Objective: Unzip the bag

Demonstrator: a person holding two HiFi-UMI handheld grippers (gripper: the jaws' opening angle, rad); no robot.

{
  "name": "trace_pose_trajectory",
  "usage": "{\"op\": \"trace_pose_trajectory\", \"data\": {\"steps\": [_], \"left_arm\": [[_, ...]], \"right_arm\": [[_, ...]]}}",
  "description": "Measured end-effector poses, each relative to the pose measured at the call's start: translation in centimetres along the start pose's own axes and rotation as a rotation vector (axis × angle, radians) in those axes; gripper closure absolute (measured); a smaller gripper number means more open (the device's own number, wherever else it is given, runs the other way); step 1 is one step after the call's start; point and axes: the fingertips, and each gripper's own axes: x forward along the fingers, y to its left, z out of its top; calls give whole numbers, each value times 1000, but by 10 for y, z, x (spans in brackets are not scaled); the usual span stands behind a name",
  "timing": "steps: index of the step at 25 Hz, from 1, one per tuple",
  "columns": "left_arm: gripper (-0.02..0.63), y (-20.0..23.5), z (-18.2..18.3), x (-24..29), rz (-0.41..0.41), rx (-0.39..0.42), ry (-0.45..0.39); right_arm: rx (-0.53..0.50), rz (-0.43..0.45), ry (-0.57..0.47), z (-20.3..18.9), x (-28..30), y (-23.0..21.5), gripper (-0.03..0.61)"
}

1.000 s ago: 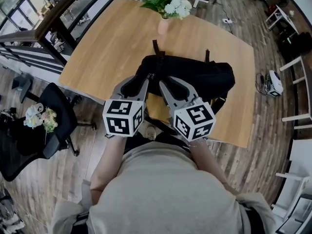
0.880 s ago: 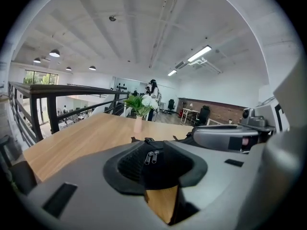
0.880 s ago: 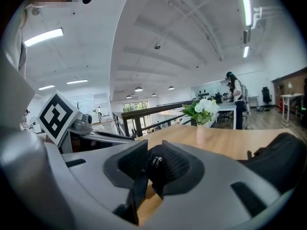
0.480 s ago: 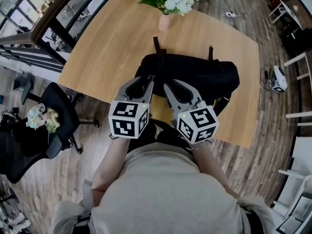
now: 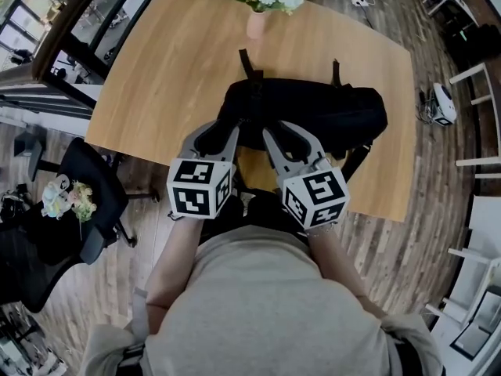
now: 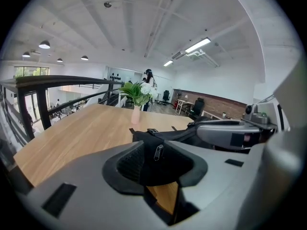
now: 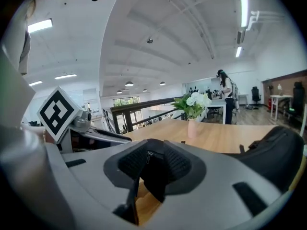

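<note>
A black bag (image 5: pixel 313 116) lies on the wooden table (image 5: pixel 156 77), its long side across the view. My left gripper (image 5: pixel 219 135) and right gripper (image 5: pixel 288 138) sit side by side at the bag's near left end, both pointing at it. In the left gripper view the left gripper (image 6: pixel 156 164) has its pads apart, and a metal zipper pull (image 6: pixel 158 152) on the black fabric shows in the gap. In the right gripper view the right gripper (image 7: pixel 151 169) is also open, with the bag's corner and a small zipper pull (image 7: pixel 149 157) seen between its pads.
A pink vase of white flowers (image 5: pixel 258 6) stands at the table's far edge behind the bag. A black office chair (image 5: pixel 86 186) is on the floor left of the table. The table's near edge (image 5: pixel 258 175) runs just under the grippers. A person stands far off (image 7: pixel 225 95).
Both grippers have sunk a little toward the bag's near end, keeping the same spacing. The jaws look the same width as before. The bag has not moved.
</note>
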Motion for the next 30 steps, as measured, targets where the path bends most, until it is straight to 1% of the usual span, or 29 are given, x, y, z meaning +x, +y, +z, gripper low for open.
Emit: {"op": "trace_pose_trajectory", "data": {"steps": [6, 9, 14, 16, 19, 21, 25, 30], "left_arm": [[470, 17, -7, 2, -10, -16, 29], [432, 22, -12, 5, -32, -14, 53], [410, 25, -24, 15, -76, -17, 102], [408, 26, -27, 17, -101, -35, 113], [410, 27, -29, 21, -154, -93, 119], [410, 26, -33, 24, -185, -113, 136], [411, 23, -40, 28, -225, -75, 166], [491, 16, -39, 29, -293, -109, 147]], "right_arm": [[-22, -40, 47, -10, 8, -1, 479], [-35, -70, 69, -14, 11, -6, 479], [-40, -109, 91, -20, 14, -10, 479], [-64, -127, 110, -23, 14, -10, 479], [-111, -152, 133, -26, 15, -10, 471], [-153, -164, 152, -27, 16, -8, 469], [-301, -184, 187, -23, 22, 1, 458], [-514, -217, 223, -25, 31, 11, 448]]}}
